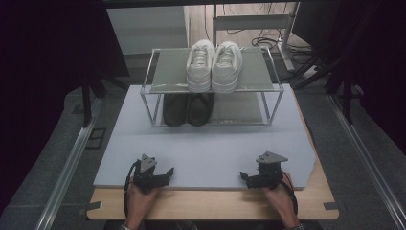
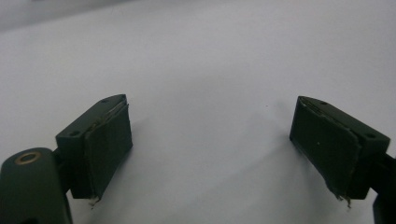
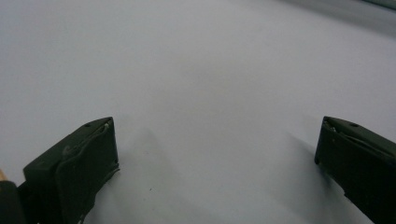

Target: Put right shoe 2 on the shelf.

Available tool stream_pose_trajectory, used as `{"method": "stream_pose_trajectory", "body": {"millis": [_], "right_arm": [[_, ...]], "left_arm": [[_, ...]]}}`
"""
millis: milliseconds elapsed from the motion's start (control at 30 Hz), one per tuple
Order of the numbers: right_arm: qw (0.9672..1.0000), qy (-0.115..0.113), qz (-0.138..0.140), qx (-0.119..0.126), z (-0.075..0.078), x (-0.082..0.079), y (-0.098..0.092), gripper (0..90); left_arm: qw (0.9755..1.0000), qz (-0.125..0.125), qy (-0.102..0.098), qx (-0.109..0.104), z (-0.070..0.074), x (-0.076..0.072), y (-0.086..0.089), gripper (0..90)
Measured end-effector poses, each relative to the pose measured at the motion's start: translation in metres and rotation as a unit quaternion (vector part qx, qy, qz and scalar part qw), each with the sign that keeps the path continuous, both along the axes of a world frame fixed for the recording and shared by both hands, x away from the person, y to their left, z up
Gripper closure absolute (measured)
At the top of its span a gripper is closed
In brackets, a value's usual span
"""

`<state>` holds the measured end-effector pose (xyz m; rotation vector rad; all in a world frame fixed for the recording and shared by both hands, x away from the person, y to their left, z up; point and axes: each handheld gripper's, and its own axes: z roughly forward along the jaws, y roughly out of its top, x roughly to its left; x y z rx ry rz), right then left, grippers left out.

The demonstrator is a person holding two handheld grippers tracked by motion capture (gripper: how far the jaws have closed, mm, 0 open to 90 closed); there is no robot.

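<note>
Left gripper (image 1: 162, 175) and right gripper (image 1: 250, 179) rest wide open and empty on the pale mat (image 1: 210, 148) at the near edge of the counter (image 1: 210, 206), well apart. Farther back stands a wire rack (image 1: 273, 88): white sneakers (image 1: 213, 66) on its top shelf, black shoes (image 1: 186, 109) underneath.

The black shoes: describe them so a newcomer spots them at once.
Find the metal rack at the far end of the grey mat. The black shoes sit on its lower shelf, directly under the white sneakers on top. They are the dark pair, half shadowed.
</note>
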<state>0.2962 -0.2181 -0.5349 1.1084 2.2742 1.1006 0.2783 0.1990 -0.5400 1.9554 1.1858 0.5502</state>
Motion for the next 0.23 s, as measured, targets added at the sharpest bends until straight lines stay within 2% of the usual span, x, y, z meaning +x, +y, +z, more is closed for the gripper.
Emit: {"method": "stream_pose_trajectory", "body": {"millis": [100, 233], "right_arm": [[0.9998, -0.015, -0.007, 0.013, -0.0038, -0.0026, -0.0005, 0.0], [0.9998, -0.015, -0.008, 0.013, -0.0039, -0.0030, -0.0003, 0.0]], "left_arm": [[1.0000, 0.000, 0.000, 0.000, 0.0000, -0.0001, -0.0001, 12.4], [1.0000, 0.000, 0.000, 0.000, 0.0000, 0.0000, 0.0000, 12.3]]}}
